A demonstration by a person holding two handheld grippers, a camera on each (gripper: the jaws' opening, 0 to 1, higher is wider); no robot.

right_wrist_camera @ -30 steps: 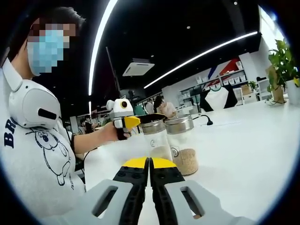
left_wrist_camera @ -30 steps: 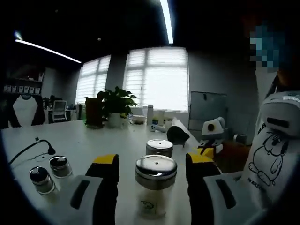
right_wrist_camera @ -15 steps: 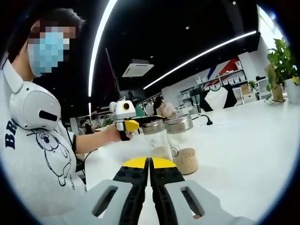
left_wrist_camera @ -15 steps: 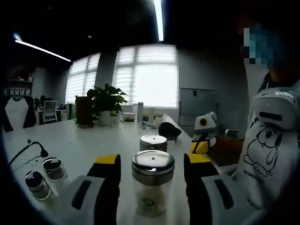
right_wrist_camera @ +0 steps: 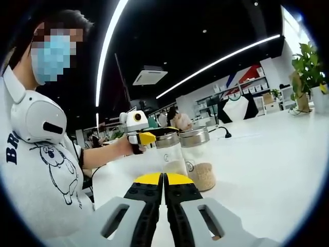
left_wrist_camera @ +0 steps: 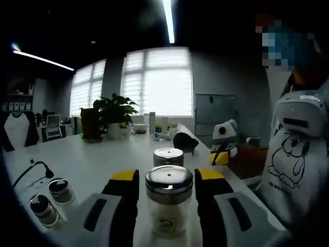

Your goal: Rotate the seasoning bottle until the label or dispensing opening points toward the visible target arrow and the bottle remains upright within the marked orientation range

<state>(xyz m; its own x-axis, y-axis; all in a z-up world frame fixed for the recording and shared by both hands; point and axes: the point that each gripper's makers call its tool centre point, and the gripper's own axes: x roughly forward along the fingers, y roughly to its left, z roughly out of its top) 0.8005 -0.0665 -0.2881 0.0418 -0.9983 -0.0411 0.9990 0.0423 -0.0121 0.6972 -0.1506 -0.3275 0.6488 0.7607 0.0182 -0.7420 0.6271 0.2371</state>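
In your left gripper view, two small dark-capped shakers point(left_wrist_camera: 51, 200) stand at the far left on the white worktop point(left_wrist_camera: 87, 159), with a black cable point(left_wrist_camera: 32, 171) lying just behind them. Further back a potted plant point(left_wrist_camera: 115, 114) sits before the bright windows.

At the centre, your left gripper point(left_wrist_camera: 167, 177) has its yellow-tipped jaws on either side of the seasoning bottle point(left_wrist_camera: 168, 203). The bottle stands upright with its shiny metal lid level and a small round mark on the glass facing the camera. Compared with a second ago the jaws have drawn in: then there was a clear gap on each side of the lid, now each tip sits just beside it, though I cannot tell whether they press on the bottle. A second jar point(left_wrist_camera: 168, 157) with the same metal lid stands just behind the bottle, apart from it. To the right of it your right gripper point(left_wrist_camera: 222, 141) shows white and yellow, and beyond that your white printed shirt point(left_wrist_camera: 290, 154).

In your right gripper view, the shirt is at the left, and your hand point(right_wrist_camera: 122, 146) holds the left gripper point(right_wrist_camera: 145, 137) against the seasoning bottle point(right_wrist_camera: 170, 152), closer to it than a second ago. The second jar point(right_wrist_camera: 197, 157), holding tan grains, is touching or nearly touching the bottle on its right. At the bottom, your right gripper point(right_wrist_camera: 164, 179) has its jaws pressed together on nothing, as they were before. The bottle has not visibly turned or shifted.
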